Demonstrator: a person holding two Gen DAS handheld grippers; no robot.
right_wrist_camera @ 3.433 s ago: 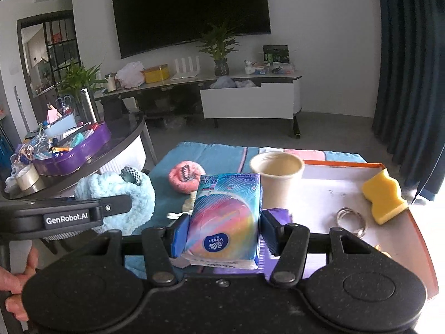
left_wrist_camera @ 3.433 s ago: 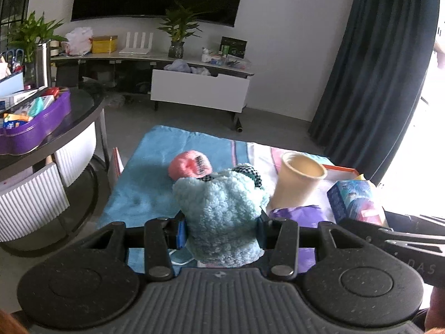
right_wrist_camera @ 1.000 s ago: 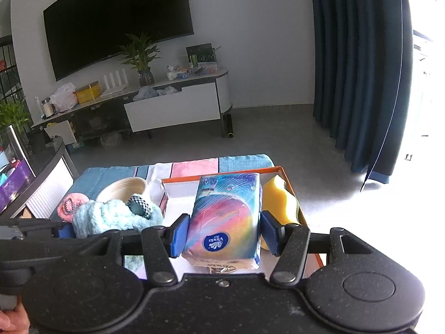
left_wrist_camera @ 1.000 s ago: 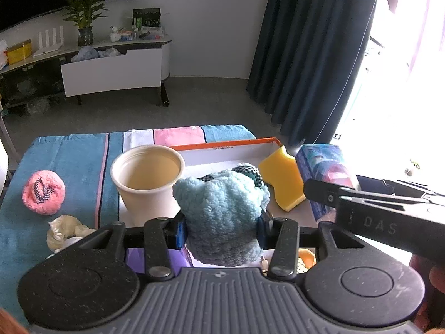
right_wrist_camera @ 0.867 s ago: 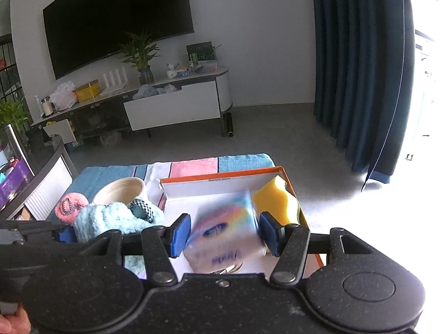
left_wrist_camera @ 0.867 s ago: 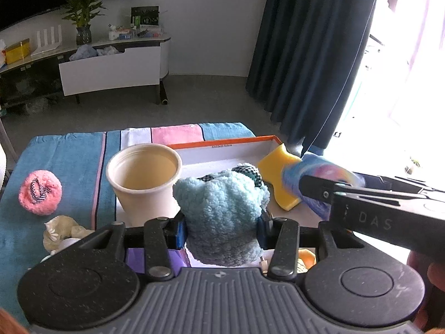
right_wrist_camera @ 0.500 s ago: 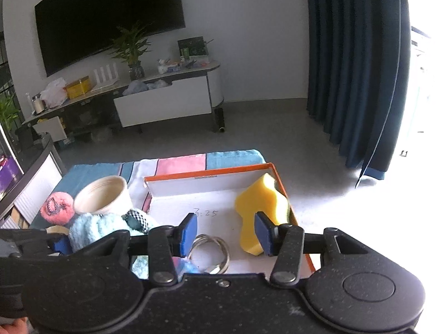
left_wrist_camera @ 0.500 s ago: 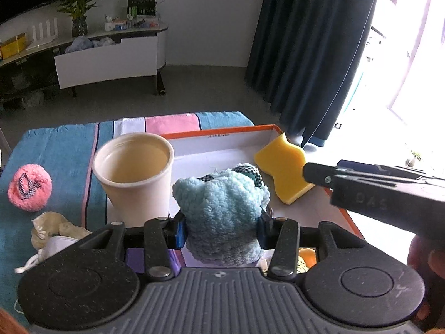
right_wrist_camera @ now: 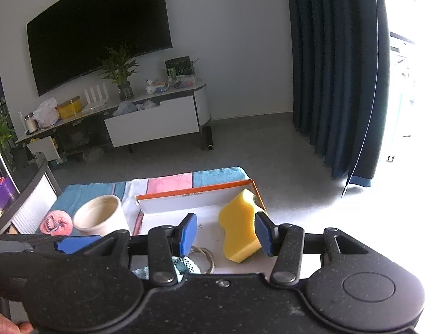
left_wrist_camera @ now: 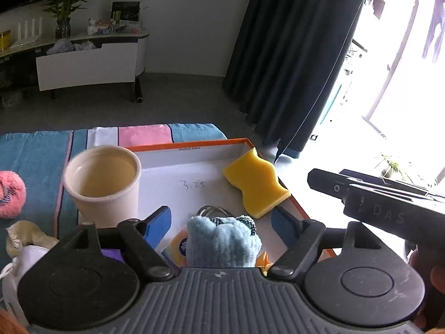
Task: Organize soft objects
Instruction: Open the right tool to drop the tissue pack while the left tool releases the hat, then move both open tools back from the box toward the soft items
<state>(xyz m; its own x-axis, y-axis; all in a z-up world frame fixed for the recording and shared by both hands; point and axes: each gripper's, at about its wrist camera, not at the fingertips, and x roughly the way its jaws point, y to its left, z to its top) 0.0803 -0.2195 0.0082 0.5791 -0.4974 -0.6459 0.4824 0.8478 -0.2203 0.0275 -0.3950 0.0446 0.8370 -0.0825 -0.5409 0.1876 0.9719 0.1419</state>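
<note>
My left gripper (left_wrist_camera: 221, 221) has its jaws opening, and the blue pads stand clear of the fluffy light-blue toy (left_wrist_camera: 222, 242) between them. The toy rests low in the orange-rimmed tray (left_wrist_camera: 194, 144), partly on the tissue pack (left_wrist_camera: 178, 247). A yellow sponge (left_wrist_camera: 254, 183) lies at the tray's far right. In the right wrist view my right gripper (right_wrist_camera: 226, 232) is open and holds nothing. It hovers over the tray (right_wrist_camera: 194, 193) in front of the sponge (right_wrist_camera: 239, 239). A bit of the toy (right_wrist_camera: 185, 265) shows below its left pad.
A cream cup (left_wrist_camera: 103, 183) stands at the tray's left edge. Metal rings (left_wrist_camera: 211, 211) lie in the tray. On the striped towel (left_wrist_camera: 36, 150) sit a pink pom (left_wrist_camera: 11, 194) and a cream soft toy (left_wrist_camera: 19, 236). Dark curtains hang to the right.
The right gripper let go of the tissue pack, which dropped into the tray. The left jaws spread apart, and the blue toy sank from between them onto the tray.
</note>
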